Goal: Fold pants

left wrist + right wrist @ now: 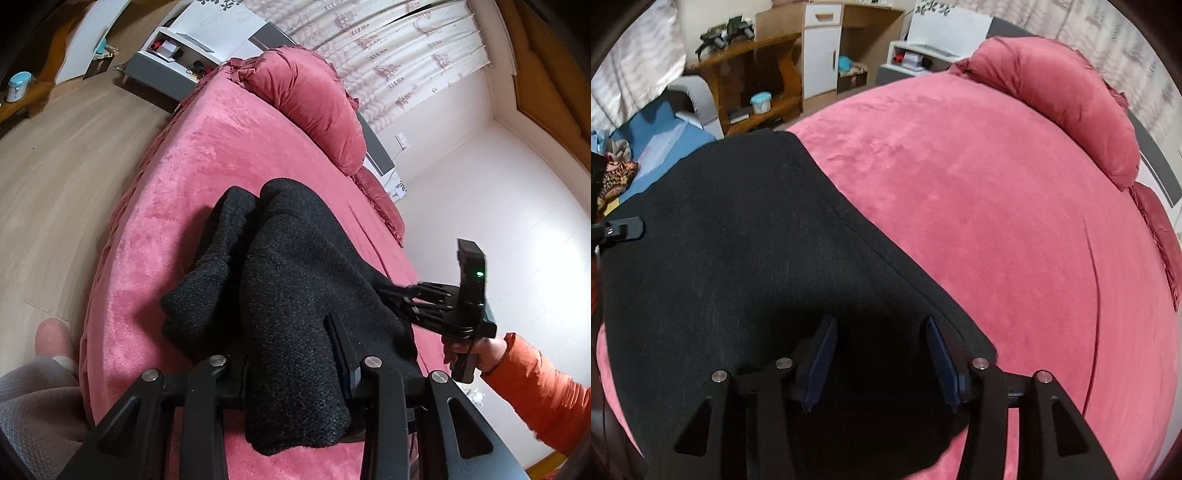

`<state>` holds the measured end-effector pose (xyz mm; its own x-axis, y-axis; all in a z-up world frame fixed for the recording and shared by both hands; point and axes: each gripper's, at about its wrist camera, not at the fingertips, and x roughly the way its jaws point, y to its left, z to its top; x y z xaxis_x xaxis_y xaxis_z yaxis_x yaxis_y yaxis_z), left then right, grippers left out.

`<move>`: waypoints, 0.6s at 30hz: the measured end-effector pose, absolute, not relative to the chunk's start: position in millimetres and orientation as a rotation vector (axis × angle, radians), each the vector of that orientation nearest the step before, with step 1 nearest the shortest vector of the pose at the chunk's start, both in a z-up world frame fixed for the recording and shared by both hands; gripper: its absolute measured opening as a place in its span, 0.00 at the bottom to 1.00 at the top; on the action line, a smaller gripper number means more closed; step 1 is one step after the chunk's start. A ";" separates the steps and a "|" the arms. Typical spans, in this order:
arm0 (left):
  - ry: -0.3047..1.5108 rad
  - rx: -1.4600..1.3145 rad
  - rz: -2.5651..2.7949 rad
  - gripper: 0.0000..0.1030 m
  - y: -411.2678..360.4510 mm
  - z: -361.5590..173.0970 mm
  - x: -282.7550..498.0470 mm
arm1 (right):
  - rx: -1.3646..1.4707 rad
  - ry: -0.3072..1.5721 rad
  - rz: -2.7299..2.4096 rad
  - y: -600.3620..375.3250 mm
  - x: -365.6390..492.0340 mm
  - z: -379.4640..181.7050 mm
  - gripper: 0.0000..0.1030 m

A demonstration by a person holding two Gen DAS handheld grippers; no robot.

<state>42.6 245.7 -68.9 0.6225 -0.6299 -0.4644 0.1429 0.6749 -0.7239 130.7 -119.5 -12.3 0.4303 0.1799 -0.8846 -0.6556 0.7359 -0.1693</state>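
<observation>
The black knit pants [295, 280] lay on the pink velvety bedspread [207, 177], bunched and rumpled at the far end and spread flatter toward the near edge of the bed. They looked to me soft and limp, thick enough to have some weight, with a coarse weave that should not slip between pads but would sag and drag wherever I left it unsupported. My left gripper [295, 354] was closed on a thick fold of that fabric, which filled the gap between its fingers. My right gripper [881, 354] hung over the flat part near a straight seamed edge [871, 236], its blue pads [822, 363] standing apart with nothing pinched between them. I judged that the best hold was along that firm edge or at a corner, taking both layers together. Beyond the pants lay a red pillow [314, 107] against patterned curtains [391, 48], with a wooden floor [66, 155] beside the bed.
</observation>
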 end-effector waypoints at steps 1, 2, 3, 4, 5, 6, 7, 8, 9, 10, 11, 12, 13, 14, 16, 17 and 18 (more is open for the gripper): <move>0.777 -0.696 -0.486 0.34 245.2 -68.5 42.4 | -0.562 1.007 0.549 -112.4 130.8 -14.9 0.06; 0.776 -0.695 -0.486 0.34 245.3 -68.7 42.1 | -0.617 1.024 0.522 -103.9 132.8 -19.5 0.06; 0.774 -0.698 -0.488 0.34 245.2 -68.5 41.8 | -0.642 1.022 0.517 -101.3 133.2 -19.4 0.05; 0.773 -0.699 -0.488 0.34 245.2 -68.5 41.9 | -0.654 1.019 0.517 -101.3 135.4 -18.5 0.04; 0.772 -0.700 -0.489 0.34 245.1 -68.6 41.6 | -0.652 1.008 0.503 -102.0 136.8 -15.5 0.03; 0.769 -0.701 -0.489 0.34 244.9 -68.5 41.5 | -0.628 0.988 0.480 -106.0 138.1 -10.9 0.03; 0.765 -0.700 -0.489 0.34 244.5 -68.2 42.1 | -0.592 0.963 0.443 -110.3 141.2 -6.8 0.03; 0.763 -0.700 -0.484 0.34 244.1 -68.3 42.9 | -0.571 0.933 0.386 -109.7 145.3 -6.4 0.03; 0.766 -0.702 -0.482 0.34 244.3 -68.9 43.5 | -0.558 0.919 0.359 -109.7 147.7 -6.7 0.00; 0.768 -0.705 -0.482 0.34 244.6 -69.7 43.9 | -0.564 0.883 0.293 -109.0 151.2 -9.8 0.00; 0.768 -0.708 -0.481 0.34 244.9 -69.8 43.7 | -0.578 0.864 0.259 -107.8 154.6 -13.5 0.00; 0.767 -0.708 -0.482 0.34 245.0 -69.6 43.1 | -0.560 0.863 0.223 -111.4 159.2 -17.0 0.00; 0.767 -0.708 -0.483 0.34 245.2 -69.9 42.9 | -0.495 0.891 0.207 -119.3 163.9 -18.3 0.00; 0.766 -0.710 -0.483 0.34 245.3 -70.0 43.0 | -0.370 0.932 0.220 -132.2 168.4 -17.1 0.01; 0.764 -0.714 -0.484 0.34 245.4 -70.3 43.2 | -0.103 0.935 0.285 -162.8 162.0 -8.1 0.13; 0.764 -0.714 -0.483 0.34 245.4 -70.4 43.2 | 0.016 0.919 0.282 -183.4 149.8 -2.3 0.26; 0.763 -0.715 -0.484 0.34 245.3 -70.5 43.0 | 0.074 0.915 0.275 -194.8 140.5 0.0 0.30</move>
